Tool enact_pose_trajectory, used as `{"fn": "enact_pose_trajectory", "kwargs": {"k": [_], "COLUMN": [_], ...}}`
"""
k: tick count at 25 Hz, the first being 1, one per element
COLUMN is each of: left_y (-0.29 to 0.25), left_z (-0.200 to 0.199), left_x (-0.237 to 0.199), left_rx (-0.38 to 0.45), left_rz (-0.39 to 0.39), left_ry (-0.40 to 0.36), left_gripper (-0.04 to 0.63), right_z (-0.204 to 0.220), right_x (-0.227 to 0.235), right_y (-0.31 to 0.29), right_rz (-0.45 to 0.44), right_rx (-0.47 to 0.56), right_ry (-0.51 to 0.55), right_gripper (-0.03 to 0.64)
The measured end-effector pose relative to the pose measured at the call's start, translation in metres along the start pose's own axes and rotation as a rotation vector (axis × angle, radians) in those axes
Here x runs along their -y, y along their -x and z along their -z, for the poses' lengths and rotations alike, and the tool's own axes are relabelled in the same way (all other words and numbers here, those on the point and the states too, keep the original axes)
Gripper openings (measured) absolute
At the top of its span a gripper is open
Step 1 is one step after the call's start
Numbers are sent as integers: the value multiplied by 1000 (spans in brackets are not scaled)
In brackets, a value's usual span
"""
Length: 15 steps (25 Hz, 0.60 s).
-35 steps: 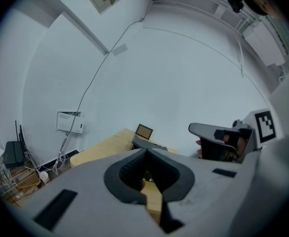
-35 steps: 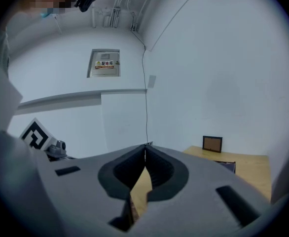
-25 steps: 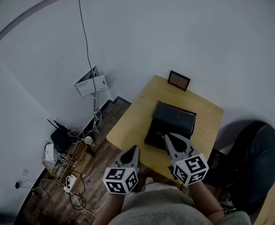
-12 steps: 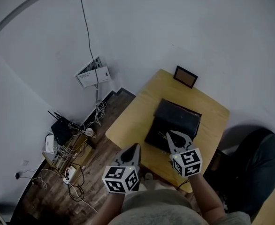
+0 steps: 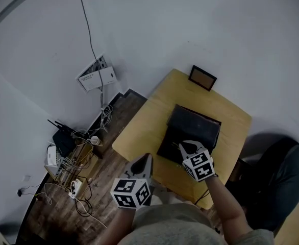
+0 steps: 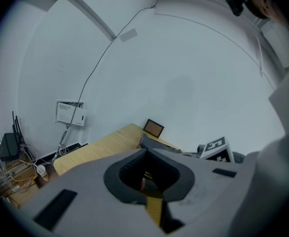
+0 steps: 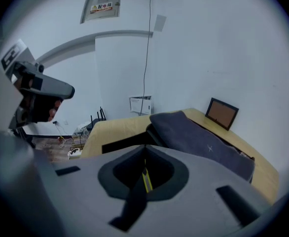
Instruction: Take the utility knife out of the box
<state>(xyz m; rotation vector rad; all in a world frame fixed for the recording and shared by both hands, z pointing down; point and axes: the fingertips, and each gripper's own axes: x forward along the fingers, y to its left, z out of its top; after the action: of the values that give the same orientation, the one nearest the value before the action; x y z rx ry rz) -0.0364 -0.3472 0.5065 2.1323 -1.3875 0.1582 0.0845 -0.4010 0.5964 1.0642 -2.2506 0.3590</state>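
Note:
A dark box stands on the wooden table with its lid raised. In the right gripper view the lid rises just ahead of the jaws. My right gripper is shut with its tips at the box's near edge, and I see nothing held in it. A thin yellow strip shows through the jaws' cut-out; whether it is the utility knife I cannot tell. My left gripper is shut and empty, hanging over the table's near edge left of the box. From the left gripper the box lies ahead.
A small framed picture leans at the table's far end. A white wall box with a cable hangs to the left. A router and tangled cables lie on the wooden floor. A dark seat stands at the right.
My right gripper has dropped and tipped downward onto the box's near edge. The left gripper has sunk a little.

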Motion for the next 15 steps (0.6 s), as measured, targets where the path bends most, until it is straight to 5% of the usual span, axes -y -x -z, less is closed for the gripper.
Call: {"fn": "enact_pose_trajectory", "kwargs": {"k": [5, 8, 15], "left_y": [-12, -17, -29], "left_z": [3, 4, 0], "left_x": [-6, -9, -16], "left_rx": [-22, -40, -60], "left_rz": [7, 12, 19], "left_ry": [9, 7, 1], "left_gripper": [3, 3, 5], "right_z": [30, 45, 65], "right_x": [0, -3, -9], "right_y": [-29, -41, -56], "right_rz": [-72, -106, -162], "right_rx": [-143, -211, -320], "right_ry": [3, 17, 16], "right_gripper": [8, 103, 103]}}
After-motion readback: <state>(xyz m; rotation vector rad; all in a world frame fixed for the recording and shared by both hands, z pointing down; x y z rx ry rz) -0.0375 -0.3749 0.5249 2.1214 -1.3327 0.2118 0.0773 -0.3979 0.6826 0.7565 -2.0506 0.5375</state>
